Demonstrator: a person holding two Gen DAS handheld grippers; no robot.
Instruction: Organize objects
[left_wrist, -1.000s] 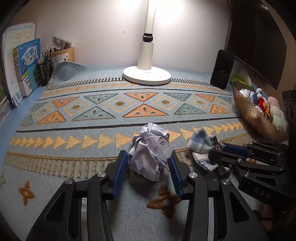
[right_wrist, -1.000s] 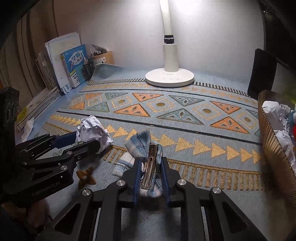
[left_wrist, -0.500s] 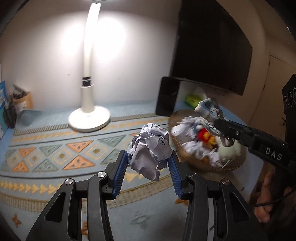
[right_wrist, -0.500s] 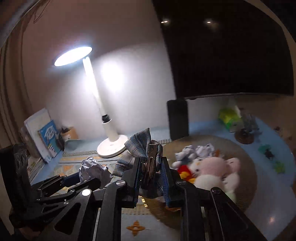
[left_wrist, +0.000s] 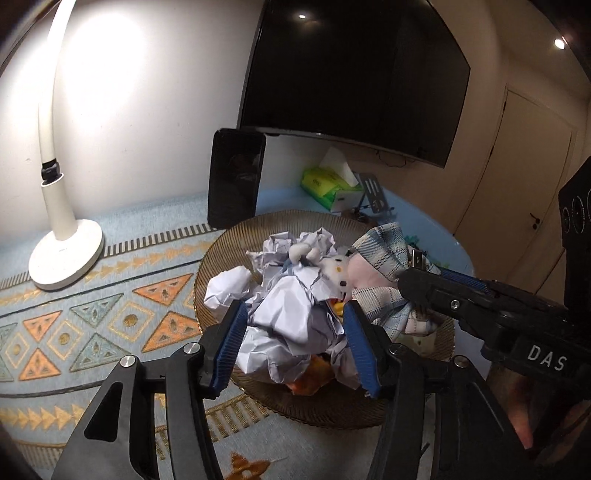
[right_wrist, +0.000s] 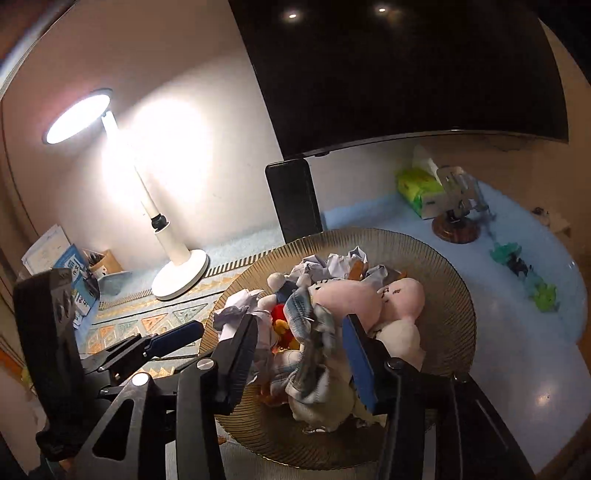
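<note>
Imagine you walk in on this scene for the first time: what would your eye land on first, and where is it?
First, the ribbed golden bowl heaped with crumpled paper and plush toys, right under both grippers. The left gripper has a crumpled paper ball between its opening jaws, and the right gripper has a plaid cloth with a metal clip between its opening jaws, both over the pile. Behind, at the left, a lit white desk lamp glares on the wall.

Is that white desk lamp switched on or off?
On. The white desk lamp has a round head glowing brightly in the right wrist view, and it throws a bright patch on the wall behind it.
</note>
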